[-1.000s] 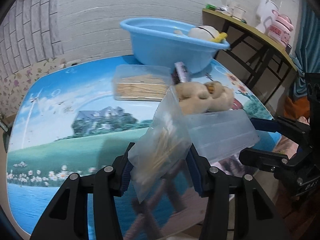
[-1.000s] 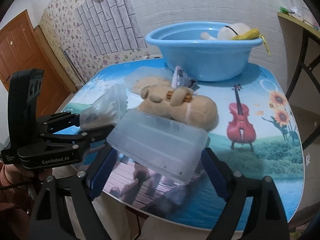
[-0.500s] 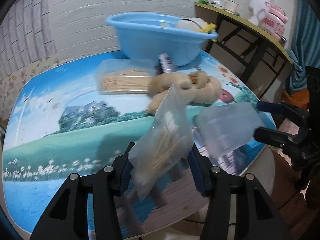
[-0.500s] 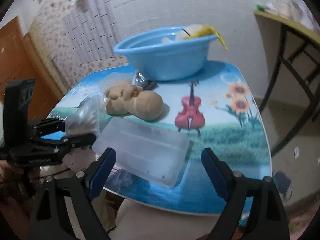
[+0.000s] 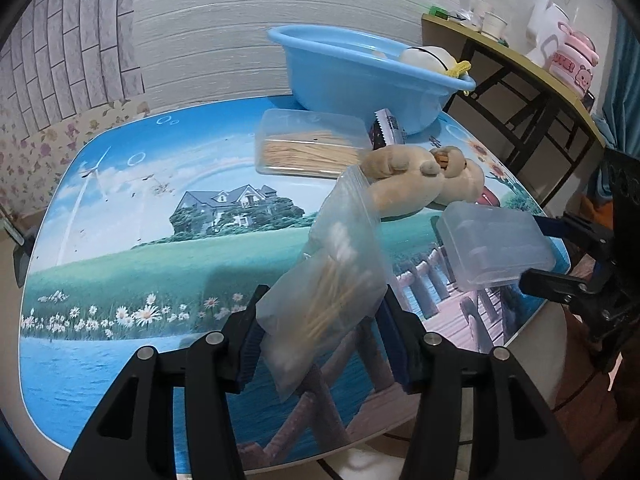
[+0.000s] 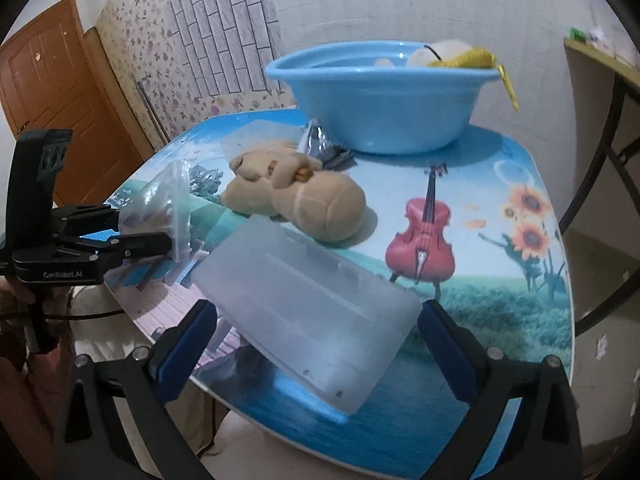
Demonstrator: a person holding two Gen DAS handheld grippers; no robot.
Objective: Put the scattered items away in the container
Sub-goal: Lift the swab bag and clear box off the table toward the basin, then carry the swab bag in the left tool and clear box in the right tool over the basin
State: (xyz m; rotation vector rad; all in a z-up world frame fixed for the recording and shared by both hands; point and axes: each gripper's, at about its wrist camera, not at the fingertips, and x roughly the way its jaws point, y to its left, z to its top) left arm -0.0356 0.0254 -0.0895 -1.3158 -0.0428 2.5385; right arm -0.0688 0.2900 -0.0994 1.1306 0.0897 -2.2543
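Observation:
My left gripper (image 5: 320, 340) is shut on a clear bag of cotton swabs (image 5: 332, 280) and holds it above the table's near edge; it also shows in the right wrist view (image 6: 160, 216). My right gripper (image 6: 316, 344) is shut on a clear plastic box (image 6: 308, 308), held above the table's corner and also visible in the left wrist view (image 5: 496, 244). The blue basin (image 5: 360, 76) stands at the far side with a white and yellow item (image 5: 432, 58) inside. A tan plush toy (image 6: 296, 196) lies in front of the basin.
A clear box of wooden sticks (image 5: 312, 148) and a dark snack packet (image 5: 386, 130) lie by the basin on the picture-printed table (image 5: 160, 208). A side table (image 5: 532, 76) with cups and a pink kettle stands to the right. A wooden door (image 6: 48, 92) is on the left.
The two grippers have moved apart, the clear box now to the right of the swab bag. Both views shifted sideways along the table's near edge.

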